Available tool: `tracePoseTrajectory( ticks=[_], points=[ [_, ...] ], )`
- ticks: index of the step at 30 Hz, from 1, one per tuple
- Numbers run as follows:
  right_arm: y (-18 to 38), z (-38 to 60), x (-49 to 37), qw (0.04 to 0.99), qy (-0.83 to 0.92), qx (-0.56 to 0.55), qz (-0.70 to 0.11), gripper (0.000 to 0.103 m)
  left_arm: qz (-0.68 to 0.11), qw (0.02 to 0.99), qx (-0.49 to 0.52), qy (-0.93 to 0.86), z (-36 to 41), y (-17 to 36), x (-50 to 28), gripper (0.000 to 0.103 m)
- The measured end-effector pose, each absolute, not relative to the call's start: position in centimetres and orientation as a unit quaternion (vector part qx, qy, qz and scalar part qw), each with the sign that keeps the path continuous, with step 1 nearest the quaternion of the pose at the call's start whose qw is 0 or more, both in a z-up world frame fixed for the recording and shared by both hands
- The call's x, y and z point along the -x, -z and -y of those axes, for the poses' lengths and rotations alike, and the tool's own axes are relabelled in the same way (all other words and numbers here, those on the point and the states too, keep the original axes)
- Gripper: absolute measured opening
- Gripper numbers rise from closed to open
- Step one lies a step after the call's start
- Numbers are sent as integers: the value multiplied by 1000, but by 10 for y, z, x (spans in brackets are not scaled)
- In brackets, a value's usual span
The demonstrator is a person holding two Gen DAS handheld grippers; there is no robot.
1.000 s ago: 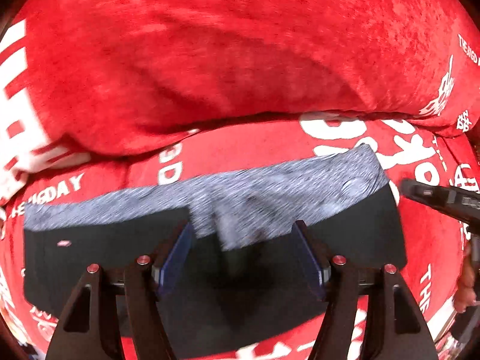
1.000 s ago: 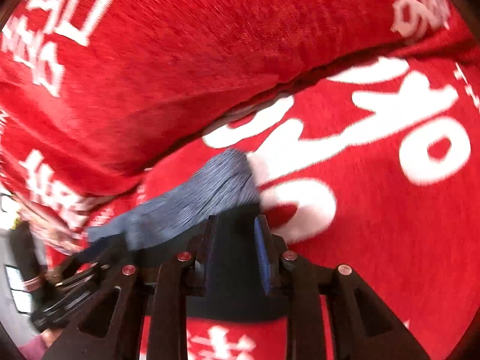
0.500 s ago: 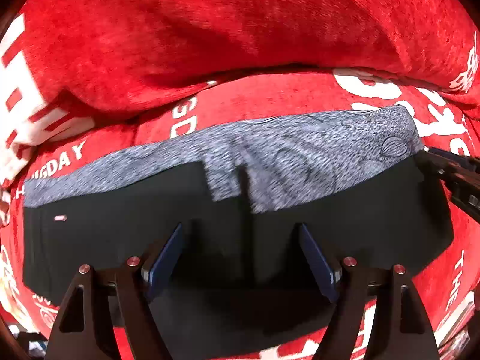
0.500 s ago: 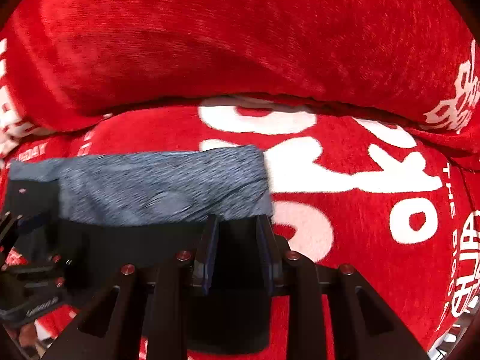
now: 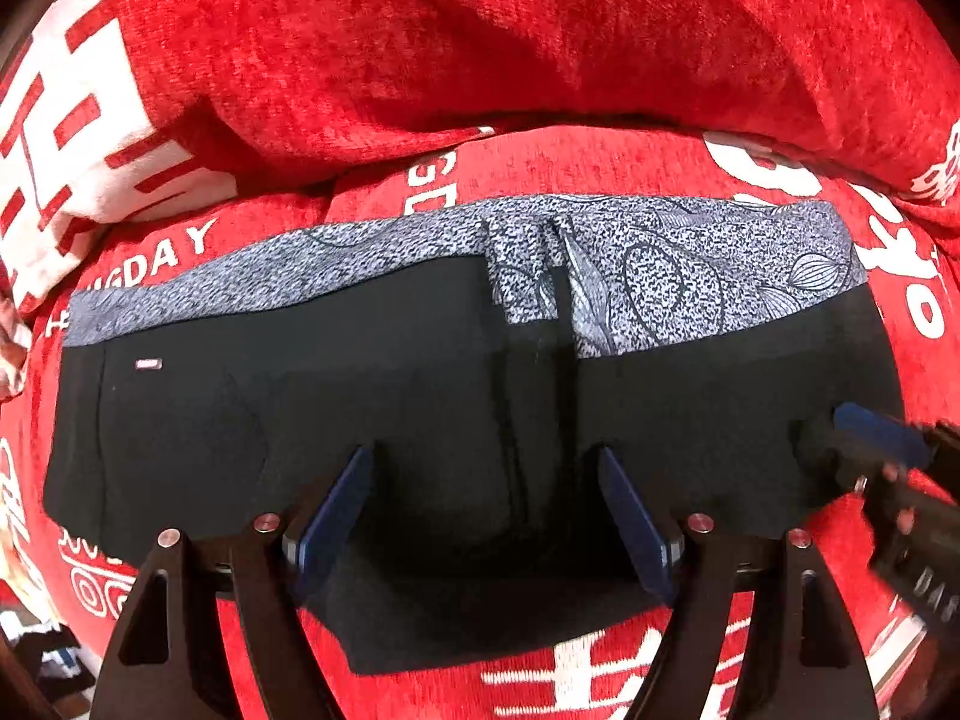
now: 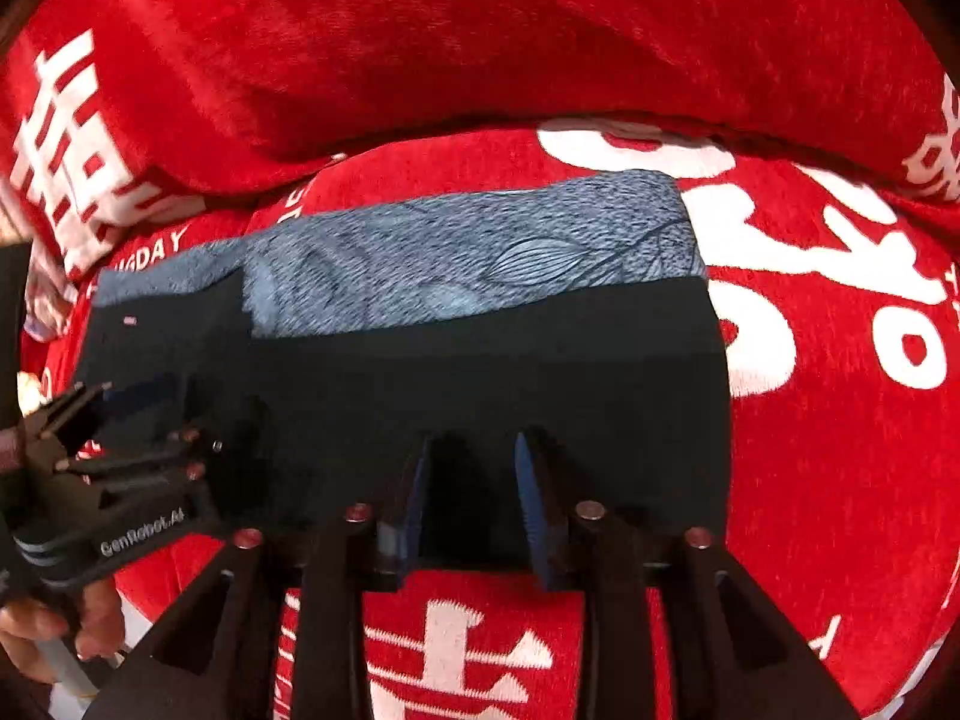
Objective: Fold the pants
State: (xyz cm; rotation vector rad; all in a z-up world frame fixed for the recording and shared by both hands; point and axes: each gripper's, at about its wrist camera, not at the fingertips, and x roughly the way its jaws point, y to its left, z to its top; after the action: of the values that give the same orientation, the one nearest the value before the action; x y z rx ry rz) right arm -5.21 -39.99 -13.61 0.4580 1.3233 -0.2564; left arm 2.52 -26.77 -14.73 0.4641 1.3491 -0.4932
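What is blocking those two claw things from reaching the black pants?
Nothing visible. The left gripper and the right gripper both sit open at the near edge of the black pants, which lie on the red cover.

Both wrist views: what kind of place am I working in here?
Probably a home sofa or bed, not a table. The pants lie on a soft red printed cover, a plush cushion bulges behind them, and floor clutter shows bottom left.

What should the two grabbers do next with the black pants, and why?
Probably draw both back off the pants. They lie flat in a folded rectangle on the red blanket, and the left gripper and right gripper both stand open, gripping nothing, so the fold looks set down.
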Motion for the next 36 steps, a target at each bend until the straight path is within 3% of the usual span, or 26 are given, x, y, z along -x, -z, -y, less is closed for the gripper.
tracePoseTrajectory(
  ticks=[36],
  points=[
    [106,414,120,711,120,-269,-638,58,-646,696,-214,228,274,117,39,79]
  ],
)
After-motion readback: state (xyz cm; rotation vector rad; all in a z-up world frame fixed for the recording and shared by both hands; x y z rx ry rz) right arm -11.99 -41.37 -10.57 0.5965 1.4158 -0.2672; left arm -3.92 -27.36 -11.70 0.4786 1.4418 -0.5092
